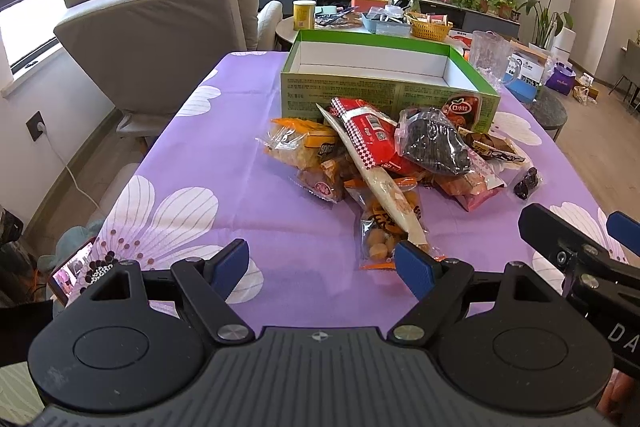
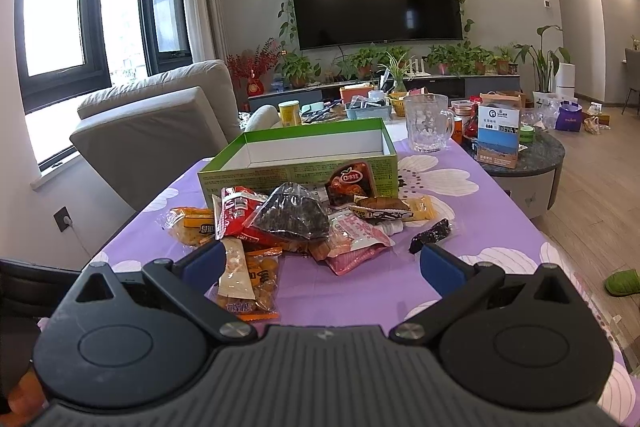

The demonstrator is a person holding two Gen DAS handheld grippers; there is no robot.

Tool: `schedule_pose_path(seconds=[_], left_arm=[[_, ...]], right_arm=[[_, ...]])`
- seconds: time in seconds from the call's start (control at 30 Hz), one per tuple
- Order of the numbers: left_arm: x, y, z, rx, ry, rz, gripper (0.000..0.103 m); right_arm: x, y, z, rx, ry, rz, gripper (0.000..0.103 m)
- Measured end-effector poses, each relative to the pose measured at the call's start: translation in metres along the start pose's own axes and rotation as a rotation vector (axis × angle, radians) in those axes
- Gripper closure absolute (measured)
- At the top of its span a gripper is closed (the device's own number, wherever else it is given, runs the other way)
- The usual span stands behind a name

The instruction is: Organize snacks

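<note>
Snack heap (image 1: 384,163) before empty green box (image 1: 384,83)

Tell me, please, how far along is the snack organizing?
Done: nothing yet; the green box is empty. In hand: nothing; the left tongs and right tongs are both open, in front of the pile. Left: the whole snack pile on the purple tablecloth, probably meant for the box.

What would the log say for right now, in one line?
left gripper: open, empty | right gripper: open, empty | snack pile: on table | green box: looks empty
</note>
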State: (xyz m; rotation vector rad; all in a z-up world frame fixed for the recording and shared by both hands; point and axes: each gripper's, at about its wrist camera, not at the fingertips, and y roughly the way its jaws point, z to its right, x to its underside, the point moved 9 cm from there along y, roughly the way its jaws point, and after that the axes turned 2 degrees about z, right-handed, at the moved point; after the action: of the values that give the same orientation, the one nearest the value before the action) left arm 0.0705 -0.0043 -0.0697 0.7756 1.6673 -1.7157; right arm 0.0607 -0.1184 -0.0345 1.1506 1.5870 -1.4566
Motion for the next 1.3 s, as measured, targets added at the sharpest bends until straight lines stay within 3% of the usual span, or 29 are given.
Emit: schedule_pose_path(seconds=[1.3], left_arm=[[0.004, 0.0024, -0.0022, -0.007, -0.01, -0.029, 0.024]], right_arm=[[0.008, 0.0035, 0.0023, 0.009, -0.001, -0.022, 0.045]])
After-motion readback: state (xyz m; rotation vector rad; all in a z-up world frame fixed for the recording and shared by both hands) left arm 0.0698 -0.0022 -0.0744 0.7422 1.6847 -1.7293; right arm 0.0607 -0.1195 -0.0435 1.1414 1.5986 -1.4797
